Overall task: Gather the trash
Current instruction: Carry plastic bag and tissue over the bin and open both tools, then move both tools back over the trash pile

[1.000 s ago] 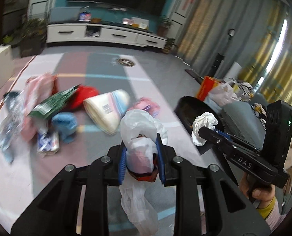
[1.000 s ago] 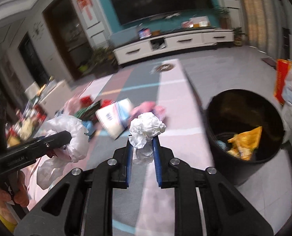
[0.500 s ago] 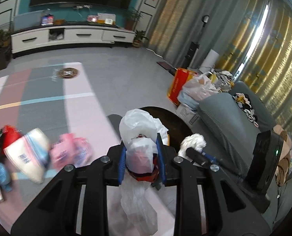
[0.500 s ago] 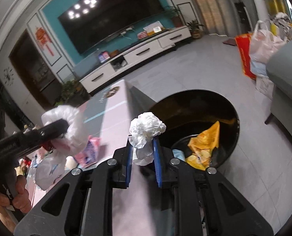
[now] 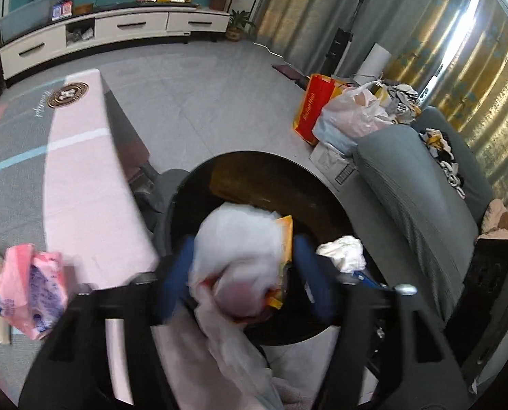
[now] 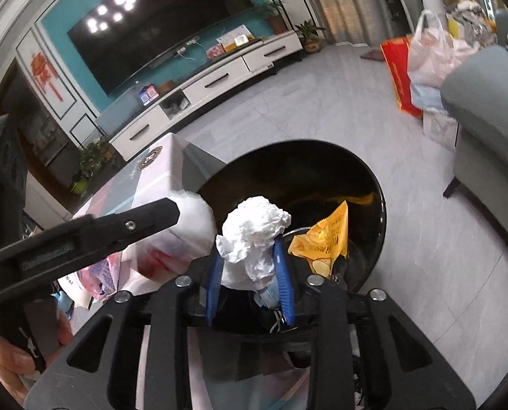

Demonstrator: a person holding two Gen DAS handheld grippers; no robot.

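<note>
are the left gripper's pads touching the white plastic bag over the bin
Apart. The left wrist view shows the left gripper, whose jaws have just been opening, with both blue pads clear of the white plastic bag above the black bin.

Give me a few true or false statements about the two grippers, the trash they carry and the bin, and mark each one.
1. The black bin already holds a yellow wrapper. True.
2. The right gripper carries a green bottle. False: a crumpled white tissue sits between its fingers.
3. The left gripper has a white plastic bag between its fingers, and its jaws have just been opening. True.
4. The bin lies tipped on its side. False: it stands upright.
5. A pink packet lies on the table. True.
</note>
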